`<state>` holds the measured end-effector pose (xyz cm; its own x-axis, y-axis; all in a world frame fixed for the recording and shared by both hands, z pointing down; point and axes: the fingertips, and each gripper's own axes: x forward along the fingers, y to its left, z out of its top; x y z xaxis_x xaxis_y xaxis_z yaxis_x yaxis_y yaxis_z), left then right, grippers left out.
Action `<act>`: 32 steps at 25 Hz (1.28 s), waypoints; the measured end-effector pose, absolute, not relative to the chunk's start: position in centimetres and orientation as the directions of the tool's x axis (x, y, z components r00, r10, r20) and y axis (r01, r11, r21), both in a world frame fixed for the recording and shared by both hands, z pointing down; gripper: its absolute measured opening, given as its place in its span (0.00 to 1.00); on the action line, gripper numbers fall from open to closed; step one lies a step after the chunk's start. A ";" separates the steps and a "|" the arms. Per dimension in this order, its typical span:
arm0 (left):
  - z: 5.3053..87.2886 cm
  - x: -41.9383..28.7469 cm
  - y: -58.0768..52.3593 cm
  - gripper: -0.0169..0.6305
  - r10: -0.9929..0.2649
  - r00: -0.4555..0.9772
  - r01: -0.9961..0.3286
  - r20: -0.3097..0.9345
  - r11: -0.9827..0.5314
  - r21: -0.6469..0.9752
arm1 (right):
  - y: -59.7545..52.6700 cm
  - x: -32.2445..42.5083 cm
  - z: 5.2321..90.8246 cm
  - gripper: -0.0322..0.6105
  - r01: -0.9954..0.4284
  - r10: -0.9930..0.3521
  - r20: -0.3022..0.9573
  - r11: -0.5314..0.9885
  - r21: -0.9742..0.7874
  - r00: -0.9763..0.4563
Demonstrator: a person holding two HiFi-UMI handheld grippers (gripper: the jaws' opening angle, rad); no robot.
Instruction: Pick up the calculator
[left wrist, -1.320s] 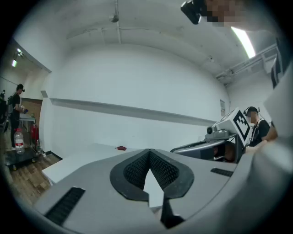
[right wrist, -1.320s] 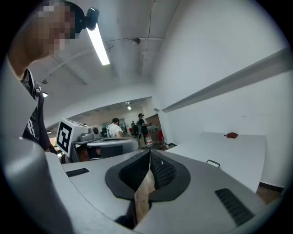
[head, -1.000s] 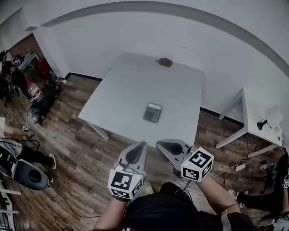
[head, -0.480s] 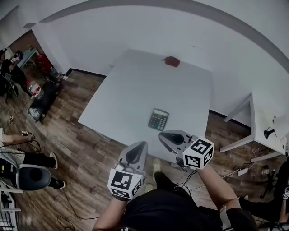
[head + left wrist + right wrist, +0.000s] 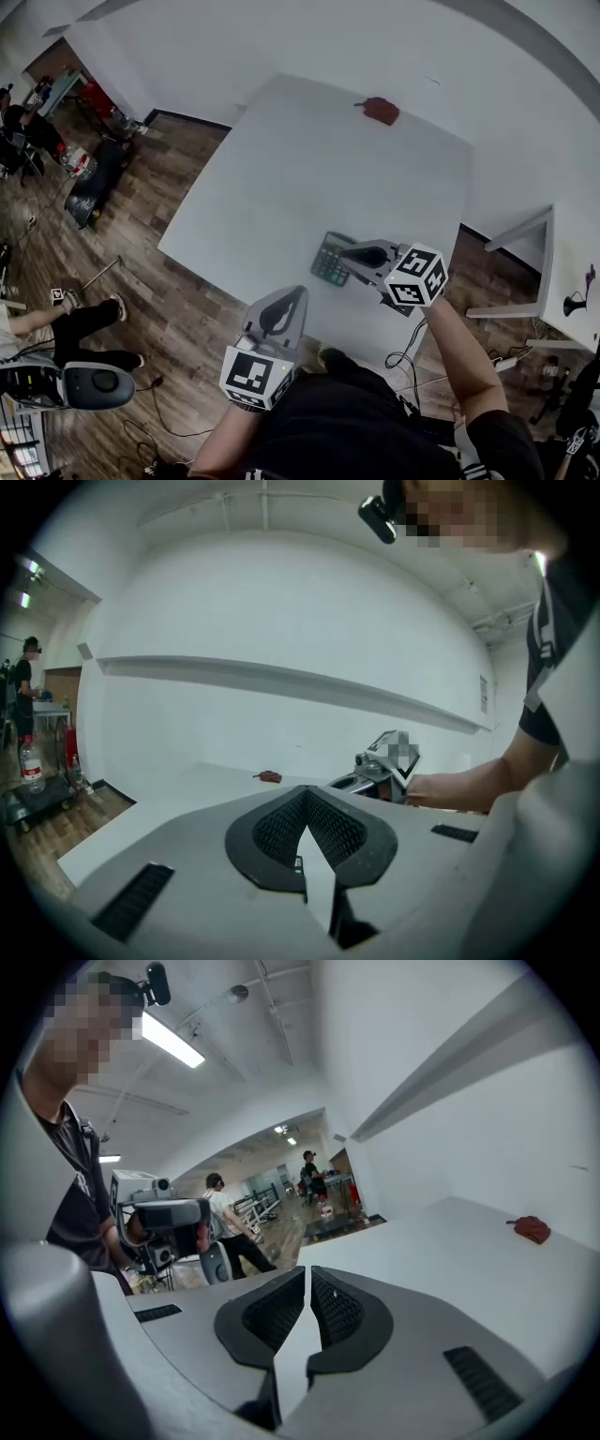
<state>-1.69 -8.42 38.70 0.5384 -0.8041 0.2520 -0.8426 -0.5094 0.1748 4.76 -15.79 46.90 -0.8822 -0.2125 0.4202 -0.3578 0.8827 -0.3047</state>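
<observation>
**While the calculator lies untouched, both tongs are pressed together**

Because the right tongs point(image 5: 351, 253) hang just over the calculator point(image 5: 327, 262), which lies flat close to the near edge of the tabletop point(image 5: 281, 169), they look best placed for the grasp. Their pads meet with only a slit between and hold nothing. They should spread wider than the calculator, come down astride it, then close. The left tongs point(image 5: 297, 296), likewise closed and empty, hang by that same edge.
</observation>
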 end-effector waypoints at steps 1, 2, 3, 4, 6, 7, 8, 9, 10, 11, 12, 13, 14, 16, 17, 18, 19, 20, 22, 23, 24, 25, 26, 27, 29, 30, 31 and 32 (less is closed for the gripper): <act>39.1 -1.6 -8.8 0.04 -0.801 0.536 -0.844 0.266 -0.507 0.176 | -16.7 5.0 48.1 0.07 -0.345 -0.187 0.438 0.885 -0.314 -0.879; 39.5 -1.5 -9.2 0.04 -0.797 0.535 -0.845 0.280 -0.505 0.177 | -17.5 5.2 49.3 0.07 -0.334 -0.163 0.455 0.885 -0.326 -0.876; 39.9 -1.5 -9.5 0.04 -0.793 0.535 -0.845 0.292 -0.504 0.179 | -18.3 5.4 50.5 0.08 -0.326 -0.141 0.470 0.882 -0.339 -0.871; 40.2 -1.4 -9.9 0.04 -0.789 0.535 -0.845 0.301 -0.503 0.182 | -19.2 5.5 51.7 0.08 -0.321 -0.122 0.484 0.879 -0.354 -0.866; 40.9 -1.3 -10.7 0.04 -0.783 0.535 -0.845 0.318 -0.501 0.188 | -20.9 5.8 54.2 0.13 -0.315 -0.083 0.514 0.868 -0.383 -0.854; 41.2 -1.2 -11.1 0.04 -0.780 0.534 -0.845 0.327 -0.499 0.190 | -21.7 5.8 55.4 0.16 -0.313 -0.063 0.529 0.863 -0.397 -0.846; 41.5 -1.3 -11.4 0.04 -0.777 0.533 -0.846 0.336 -0.497 0.194 | -22.5 5.9 56.7 0.17 -0.310 -0.044 0.542 0.858 -0.410 -0.839; 41.8 -1.3 -11.8 0.04 -0.773 0.532 -0.846 0.344 -0.494 0.200 | -23.1 5.9 58.0 0.17 -0.307 -0.026 0.553 0.853 -0.423 -0.833; 42.2 -1.5 -12.1 0.04 -0.770 0.532 -0.847 0.353 -0.490 0.208 | -23.8 5.9 59.3 0.17 -0.305 -0.008 0.564 0.848 -0.434 -0.825; 42.6 -1.6 -12.3 0.04 -0.767 0.530 -0.848 0.362 -0.485 0.215 | -24.4 5.9 60.7 0.17 -0.305 0.009 0.578 0.842 -0.444 -0.816; 43.0 -1.9 -12.6 0.04 -0.764 0.529 -0.849 0.371 -0.480 0.222 | -25.0 5.9 62.1 0.17 -0.307 0.026 0.591 0.836 -0.455 -0.806; 43.4 -2.1 -12.8 0.04 -0.760 0.527 -0.850 0.380 -0.475 0.229 | -25.6 5.8 63.5 0.17 -0.308 0.045 0.604 0.828 -0.469 -0.796; 43.9 -2.3 -12.9 0.04 -0.756 0.526 -0.851 0.390 -0.469 0.237 | -26.0 5.6 64.8 0.17 -0.308 0.068 0.614 0.819 -0.485 -0.786; 45.1 -2.9 -13.1 0.04 -0.748 0.521 -0.854 0.412 -0.458 0.249 | -26.6 5.1 67.1 0.17 -0.304 0.117 0.630 0.799 -0.519 -0.768; 45.6 -3.2 -13.2 0.04 -0.745 0.518 -0.855 0.421 -0.453 0.252 | -26.8 4.8 68.2 0.17 -0.303 0.140 0.638 0.790 -0.533 -0.757; 46.1 -3.4 -13.4 0.04 -0.742 0.514 -0.858 0.430 -0.448 0.253 | -26.9 4.6 69.3 0.17 -0.305 0.162 0.648 0.781 -0.546 -0.744; 46.4 -3.6 -13.6 0.04 -0.740 0.512 -0.859 0.438 -0.443 0.256 | -26.9 4.4 70.4 0.17 -0.308 0.182 0.657 0.771 -0.557 -0.732; 46.6 -3.7 -13.8 0.04 -0.738 0.512 -0.859 0.440 -0.439 0.263 | -26.8 4.3 71.3 0.17 -0.311 0.201 0.665 0.763 -0.567 -0.720; 47.0 -3.7 -14.2 0.04 -0.733 0.522 -0.853 0.437 -0.437 0.287 | -26.5 4.2 72.9 0.17 -0.312 0.234 0.676 0.750 -0.583 -0.699; 47.2 -3.6 -14.4 0.04 -0.729 0.528 -0.849 0.437 -0.439 0.295 | -26.4 4.1 73.4 0.17 -0.311 0.250 0.679 0.745 -0.591 -0.691; 47.5 -3.6 -14.6 0.04 -0.724 0.533 -0.846 0.437 -0.443 0.298 | -26.4 3.9 73.9 0.17 -0.308 0.265 0.680 0.741 -0.597 -0.683; 47.8 -3.5 -14.8 0.04 -0.719 0.540 -0.842 0.437 -0.450 0.299 | -26.2 3.8 74.2 0.17 -0.302 0.280 0.681 0.738 -0.604 -0.676; 48.0 -3.4 -14.9 0.04 -0.714 0.547 -0.837 0.436 -0.459 0.298 | -26.0 3.6 74.4 0.17 -0.294 0.297 0.681 0.736 -0.610 -0.670; 48.2 -3.3 -15.1 0.04 -0.709 0.555 -0.832 0.435 -0.469 0.297 | -25.8 3.4 74.6 0.17 -0.285 0.313 0.680 0.734 -0.616 -0.663; 48.4 -3.0 -15.4 0.04 -0.703 0.567 -0.824 0.429 -0.481 0.300 | -25.4 3.0 74.8 0.17 -0.266 0.343 0.679 0.734 -0.625 -0.649; 48.5 -2.9 -15.5 0.04 -0.702 0.571 -0.821 0.426 -0.482 0.305 | -25.2 2.9 74.9 0.17 -0.258 0.357 0.680 0.734 -0.629 -0.641; 48.4 -2.8 -15.6 0.04 -0.701 0.573 -0.819 0.423 -0.482 0.310 | -24.9 2.8 75.0 0.17 -0.252 0.372 0.680 0.731 -0.634 -0.632; 48.4 -2.7 -15.7 0.04 -0.702 0.575 -0.818 0.421 -0.482 0.315 | -24.7 2.8 75.2 0.17 -0.247 0.386 0.678 0.726 -0.642 -0.625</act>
<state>-2.73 -15.68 48.40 0.5751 -0.7015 0.4208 -0.8179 -0.4818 0.3145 2.76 -24.69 75.15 -0.6250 0.3864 0.6783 -0.2472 0.7262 -0.6415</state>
